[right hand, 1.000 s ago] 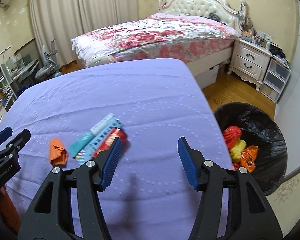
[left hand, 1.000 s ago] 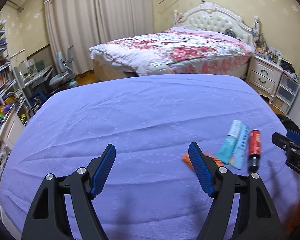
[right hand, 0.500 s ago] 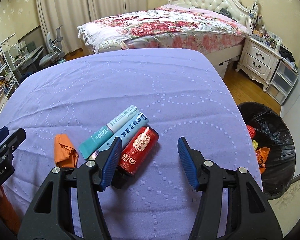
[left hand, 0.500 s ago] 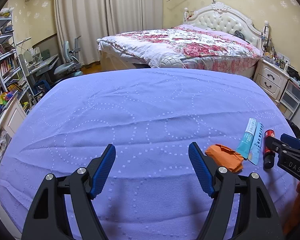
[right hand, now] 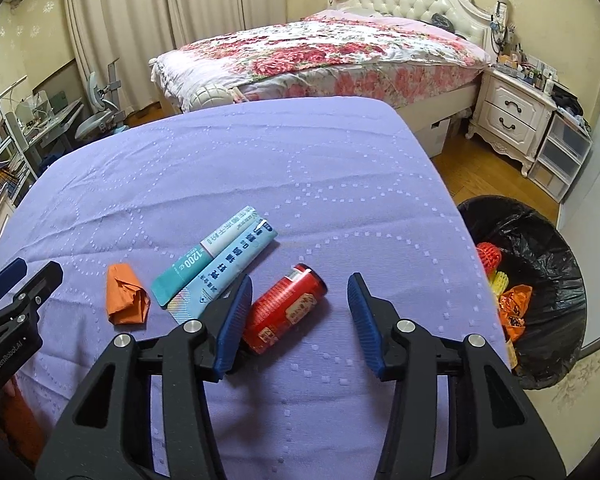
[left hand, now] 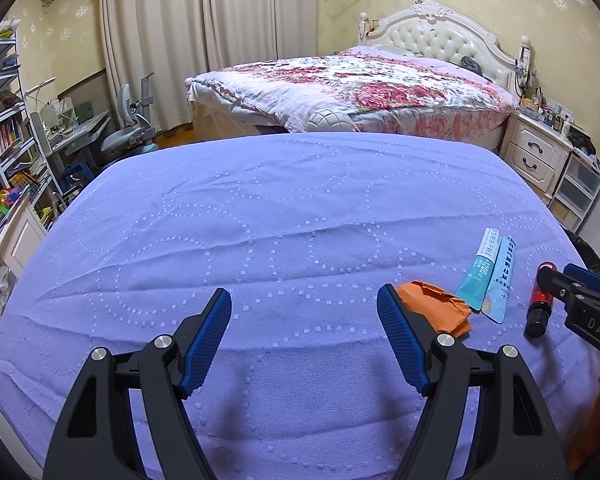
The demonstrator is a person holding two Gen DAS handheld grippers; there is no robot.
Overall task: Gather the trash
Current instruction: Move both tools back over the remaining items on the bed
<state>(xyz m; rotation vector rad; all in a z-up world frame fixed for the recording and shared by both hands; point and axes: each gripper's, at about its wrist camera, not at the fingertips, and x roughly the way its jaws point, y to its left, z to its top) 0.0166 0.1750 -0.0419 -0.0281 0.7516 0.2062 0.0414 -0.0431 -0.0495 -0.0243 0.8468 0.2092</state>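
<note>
A red can lies on its side on the purple tablecloth, partly between the fingers of my open right gripper; it also shows in the left wrist view. Two blue-teal packets lie left of it, also in the left wrist view. A crumpled orange paper lies further left, just right of my open, empty left gripper, where the paper sits beside the right finger. A black-lined trash bin with trash inside stands right of the table.
A flowered bed stands behind the table. White nightstand and drawers are at the right. A desk, chair and bookshelves are at the left. Wooden floor shows between table and nightstand.
The right gripper has swung left from the bin toward the can, which now lies between its fingers. The left gripper has drawn back; the orange paper now shows fully beside its right finger.
</note>
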